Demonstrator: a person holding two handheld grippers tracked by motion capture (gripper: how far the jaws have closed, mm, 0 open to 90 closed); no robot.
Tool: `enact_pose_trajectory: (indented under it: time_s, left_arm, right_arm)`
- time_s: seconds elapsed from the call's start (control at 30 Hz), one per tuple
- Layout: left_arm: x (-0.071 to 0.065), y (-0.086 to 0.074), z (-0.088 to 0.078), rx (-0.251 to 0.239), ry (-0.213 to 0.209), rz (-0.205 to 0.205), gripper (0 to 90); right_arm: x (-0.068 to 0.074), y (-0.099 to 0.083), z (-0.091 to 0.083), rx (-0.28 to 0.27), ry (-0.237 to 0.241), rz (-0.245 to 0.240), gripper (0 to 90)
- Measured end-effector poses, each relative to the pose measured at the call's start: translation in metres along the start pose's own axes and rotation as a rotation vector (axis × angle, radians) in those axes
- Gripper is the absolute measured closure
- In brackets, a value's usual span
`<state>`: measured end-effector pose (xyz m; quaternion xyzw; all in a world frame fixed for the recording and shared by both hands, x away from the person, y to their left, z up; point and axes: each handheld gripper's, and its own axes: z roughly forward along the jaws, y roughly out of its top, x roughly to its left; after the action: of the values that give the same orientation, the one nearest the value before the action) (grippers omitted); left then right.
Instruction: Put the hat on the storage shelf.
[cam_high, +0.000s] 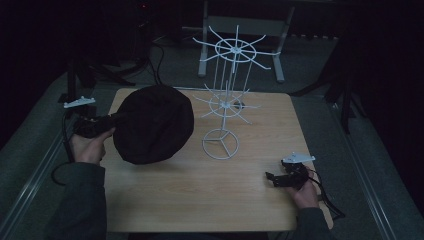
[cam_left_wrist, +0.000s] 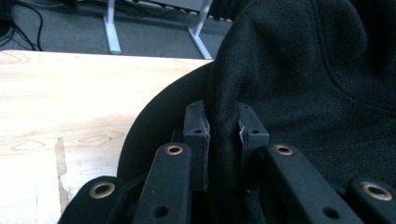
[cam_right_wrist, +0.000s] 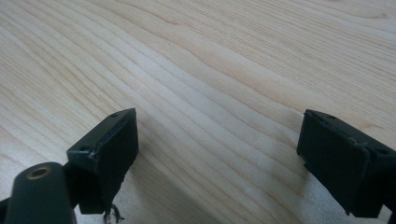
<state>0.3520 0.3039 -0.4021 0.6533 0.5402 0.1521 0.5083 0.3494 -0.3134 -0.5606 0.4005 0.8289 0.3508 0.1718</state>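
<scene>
Your left tool (cam_high: 111, 123) is clamped on the black hat (cam_high: 152, 122): in the left gripper view its two pads pinch a fold of the dark cloth (cam_left_wrist: 224, 140) between them, the fabric rising straight up out of the grip. In the high view the hat sits over the left part of the wooden worktop (cam_high: 200, 185), its round body spread toward the middle and its near edge above the wood, with your left hand (cam_high: 89, 147) at the worktop's left edge just beside it. Whether the hat's underside rests on the wood or hangs just above it, the pictures do not settle.

Your right tool (cam_high: 270, 178) lies low over the near right part of the worktop, well apart from the hat. In the right gripper view (cam_right_wrist: 219, 154) its jaws stand wide apart with bare wood grain between them and nothing in the gap; its pads are close to the surface.

The white wire rack (cam_high: 225, 100) stands upright just right of the hat, toward the far side of the worktop, with a ring base and two tiers of spoked hooks. The hat's right edge comes near its lower tier but I cannot tell that they touch
</scene>
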Motion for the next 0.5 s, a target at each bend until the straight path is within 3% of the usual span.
enact_pose_trajectory:
  time_s: [0.5]
  left_arm:
    - [-0.0058,0.0090,-0.0051,-0.042,-0.035,-0.017,79.0]
  right_arm:
    - [0.0002,0.0001,0.0001,-0.001,0.000,0.003,12.4]
